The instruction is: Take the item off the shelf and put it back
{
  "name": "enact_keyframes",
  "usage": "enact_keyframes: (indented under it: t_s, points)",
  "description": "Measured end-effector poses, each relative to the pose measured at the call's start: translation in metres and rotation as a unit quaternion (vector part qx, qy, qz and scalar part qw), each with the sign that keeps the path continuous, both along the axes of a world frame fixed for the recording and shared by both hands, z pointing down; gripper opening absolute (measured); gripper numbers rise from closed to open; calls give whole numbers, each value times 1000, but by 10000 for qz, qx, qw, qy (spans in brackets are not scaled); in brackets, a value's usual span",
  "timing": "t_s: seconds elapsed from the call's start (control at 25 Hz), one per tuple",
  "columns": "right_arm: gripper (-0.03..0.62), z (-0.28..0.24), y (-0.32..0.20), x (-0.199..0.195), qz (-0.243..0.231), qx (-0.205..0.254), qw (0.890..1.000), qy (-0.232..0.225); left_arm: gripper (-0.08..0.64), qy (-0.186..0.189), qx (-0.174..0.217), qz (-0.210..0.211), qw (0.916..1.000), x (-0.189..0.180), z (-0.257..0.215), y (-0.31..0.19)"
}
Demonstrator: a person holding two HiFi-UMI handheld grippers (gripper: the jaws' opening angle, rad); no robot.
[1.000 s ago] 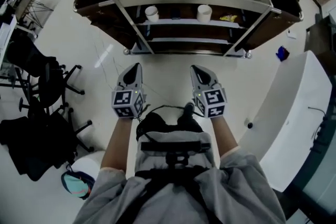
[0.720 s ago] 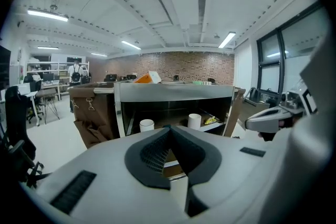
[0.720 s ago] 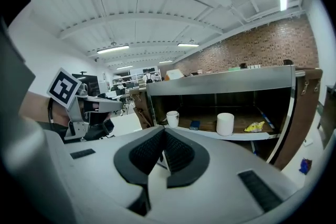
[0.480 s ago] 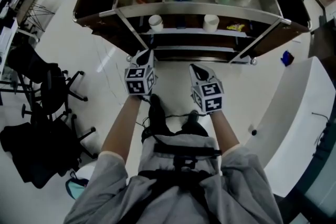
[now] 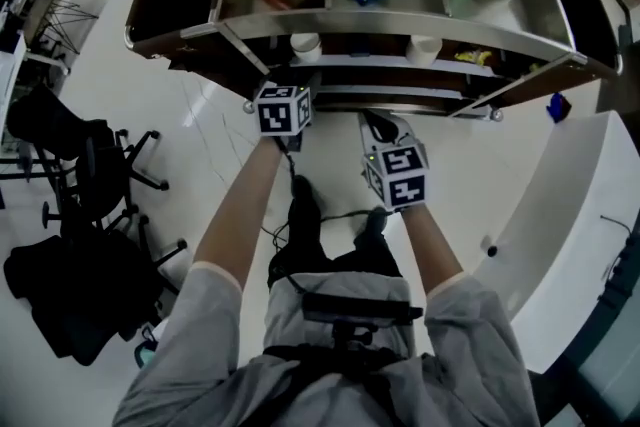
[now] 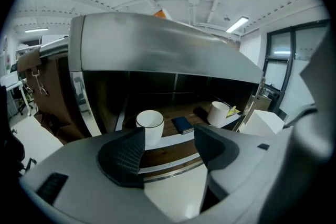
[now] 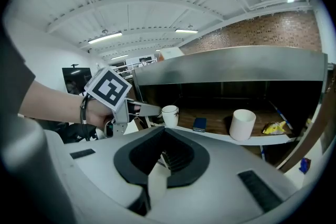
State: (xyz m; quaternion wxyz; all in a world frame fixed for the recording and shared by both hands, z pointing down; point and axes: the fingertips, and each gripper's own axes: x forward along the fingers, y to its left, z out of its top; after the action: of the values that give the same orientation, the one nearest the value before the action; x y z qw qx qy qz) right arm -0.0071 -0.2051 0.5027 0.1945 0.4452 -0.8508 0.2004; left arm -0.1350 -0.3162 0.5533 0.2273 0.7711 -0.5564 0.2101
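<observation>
As both hands neared the rack, the left gripper (image 6: 168, 136) had just been opening its jaws. They stood spread and empty, facing the white cup (image 6: 150, 123) on the middle shelf (image 6: 173, 136). The right gripper (image 7: 165, 157) stayed pressed together. Pick-up judged imminent.

A white cup (image 6: 150, 123) with a dark rim is being supported upright, mouth up, by the wooden middle shelf (image 6: 173, 111), toward its left end, near the front edge.
</observation>
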Motion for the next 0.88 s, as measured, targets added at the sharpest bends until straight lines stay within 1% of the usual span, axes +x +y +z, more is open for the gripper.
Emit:
enact_keyframes:
  t_s: [0.12, 0.2, 0.4, 0.52, 0.6, 0.72, 0.88]
  points:
    - [9, 11, -10, -7, -42, -76, 10000, 40, 369, 49, -65, -193, 9998, -8, 15, -24]
    - [9, 17, -13, -11, -61, -139, 9999, 30, 392, 73, -113, -262, 9996, -11, 26, -35]
    - [9, 30, -20, -14, -58, -223, 9997, 50, 465, -20, -122, -210, 9997, -9, 49, -62]
    - [9, 36, -23, -12, -6, -279, 9996, 43, 479, -29, -140, -231, 9996, -10, 60, -78]
    - [9, 40, -25, -9, 33, -305, 9995, 18, 482, -106, -124, -221, 9996, -11, 63, -89]
    - [9, 47, -29, -6, 102, -339, 9994, -26, 492, -206, -101, -154, 9996, -11, 70, -101]
    - [9, 56, -33, -4, 152, -399, 9991, -47, 494, -220, -121, -69, 9997, -10, 82, -111]
